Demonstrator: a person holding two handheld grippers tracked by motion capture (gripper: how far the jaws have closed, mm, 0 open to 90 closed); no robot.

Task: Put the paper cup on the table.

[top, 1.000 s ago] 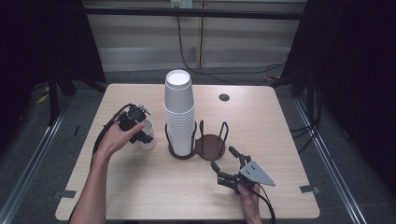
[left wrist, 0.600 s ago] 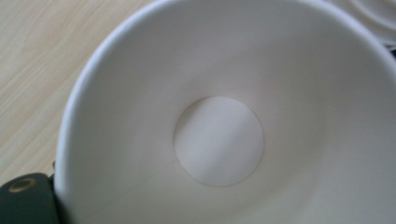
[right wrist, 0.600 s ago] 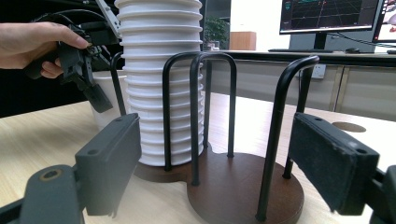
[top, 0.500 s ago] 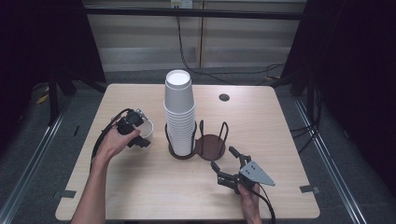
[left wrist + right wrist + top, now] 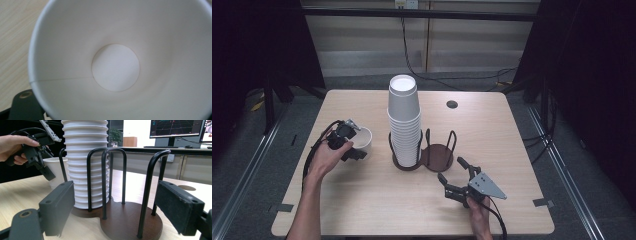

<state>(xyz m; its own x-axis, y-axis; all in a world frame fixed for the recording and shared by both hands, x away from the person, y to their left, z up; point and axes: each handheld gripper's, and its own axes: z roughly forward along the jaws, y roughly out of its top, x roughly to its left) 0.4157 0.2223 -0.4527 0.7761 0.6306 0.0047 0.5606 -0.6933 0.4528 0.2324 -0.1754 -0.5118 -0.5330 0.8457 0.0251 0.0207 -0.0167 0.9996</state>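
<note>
Wooden counter point(image 5: 377, 200), dark room behind. L claw point(image 5: 354, 144) has just been closing, its jaws now pinch the rim of a single white cup point(image 5: 363, 139) standing upright left of the cup stack point(image 5: 403, 122) in the wire rack point(image 5: 439, 156). R claw point(image 5: 455, 177) gapes wide, holds nothing, near the rack's front.

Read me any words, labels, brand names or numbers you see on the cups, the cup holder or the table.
None can be read.
The single paper cup, the cup stack, the holder and the table are all unmarked.
The monitor in the right gripper view shows graphics too blurred to read.
</note>
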